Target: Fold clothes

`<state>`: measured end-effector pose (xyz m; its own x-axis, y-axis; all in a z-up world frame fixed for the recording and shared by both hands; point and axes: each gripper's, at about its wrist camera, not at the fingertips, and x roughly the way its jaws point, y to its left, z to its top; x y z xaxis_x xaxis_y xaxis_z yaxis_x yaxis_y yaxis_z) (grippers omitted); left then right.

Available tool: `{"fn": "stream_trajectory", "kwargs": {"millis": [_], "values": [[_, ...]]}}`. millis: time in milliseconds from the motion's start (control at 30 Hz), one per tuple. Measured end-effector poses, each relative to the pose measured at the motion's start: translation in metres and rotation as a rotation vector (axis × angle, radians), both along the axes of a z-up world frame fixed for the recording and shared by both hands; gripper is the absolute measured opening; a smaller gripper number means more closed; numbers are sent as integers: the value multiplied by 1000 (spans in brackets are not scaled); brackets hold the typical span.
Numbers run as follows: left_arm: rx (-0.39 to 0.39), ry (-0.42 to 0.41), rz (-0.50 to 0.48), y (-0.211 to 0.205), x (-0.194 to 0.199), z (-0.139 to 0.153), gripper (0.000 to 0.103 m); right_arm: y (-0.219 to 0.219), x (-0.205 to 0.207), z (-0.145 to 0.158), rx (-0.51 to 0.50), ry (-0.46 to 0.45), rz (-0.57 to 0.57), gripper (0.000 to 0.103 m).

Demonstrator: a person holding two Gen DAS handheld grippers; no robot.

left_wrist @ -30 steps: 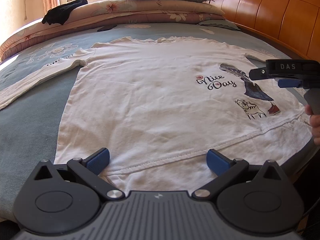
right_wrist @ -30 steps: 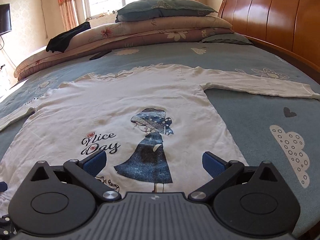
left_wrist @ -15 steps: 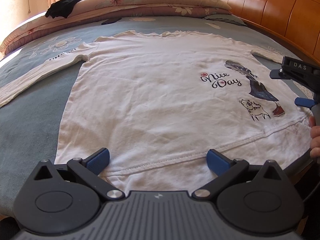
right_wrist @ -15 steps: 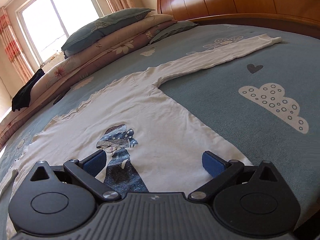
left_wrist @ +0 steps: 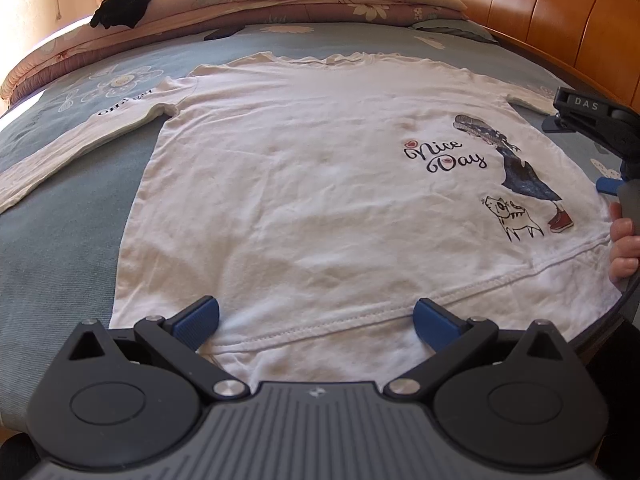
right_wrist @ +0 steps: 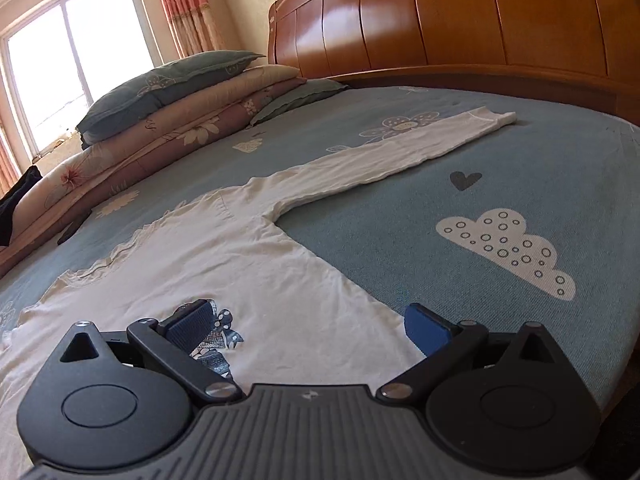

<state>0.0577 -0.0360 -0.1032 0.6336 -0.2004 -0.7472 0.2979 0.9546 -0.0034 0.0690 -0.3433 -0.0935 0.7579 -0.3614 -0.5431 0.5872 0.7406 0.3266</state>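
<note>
Lying flat on the blue bedspread (right_wrist: 540,152), the white shirt (left_wrist: 320,184) is spreading out ahead of both wide-open grippers.

The left gripper (left_wrist: 316,318) is hovering with its jaws spread over the hem; the right gripper (right_wrist: 316,326) is straddling the shirt's side edge, empty. Folded quilts (right_wrist: 160,128) and the headboard (right_wrist: 460,16) are sitting well beyond the jaws.

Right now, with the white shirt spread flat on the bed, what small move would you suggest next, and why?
Probably reach the right claw toward the outstretched sleeve to fold it in over the body. The white shirt lies flat and face up on the bed, both sleeves out sideways. Both claws are open and hold nothing, and the right one points along that sleeve.
</note>
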Motion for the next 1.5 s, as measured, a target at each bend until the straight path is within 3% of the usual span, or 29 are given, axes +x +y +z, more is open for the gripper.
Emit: {"fn": "stream_trajectory", "kwargs": {"millis": [67, 333, 633, 833, 1000, 1133, 1267, 1333, 1500], "values": [[1, 2, 3, -1, 0, 0, 103, -4, 3, -6, 35, 10, -5, 103], [0, 0, 9, -1, -1, 0, 103, 4, -17, -10, 3, 84, 50, 103], [-5, -13, 10, -1, -3, -1, 103, 19, -39, 0, -50, 65, 37, 103], [-6, -13, 6, 0, -2, -1, 103, 7, -46, -11, -42, 125, -13, 103], [-12, 6, 15, -1, 2, 3, 103, -1, -54, -6, 1, 71, -53, 103], [-26, -11, 36, -1, 5, 8, 103, 17, -51, 8, -48, -22, 37, 103], [-44, 24, 52, 4, 11, 3, 103, 30, -35, 3, -33, 31, 110, 103], [-45, 0, 53, 5, 7, 1, 103, 28, -28, -5, 3, 77, 129, 103], [-69, -36, 58, 8, 2, -1, 103, 31, -24, -11, -30, 110, 151, 103]]}}
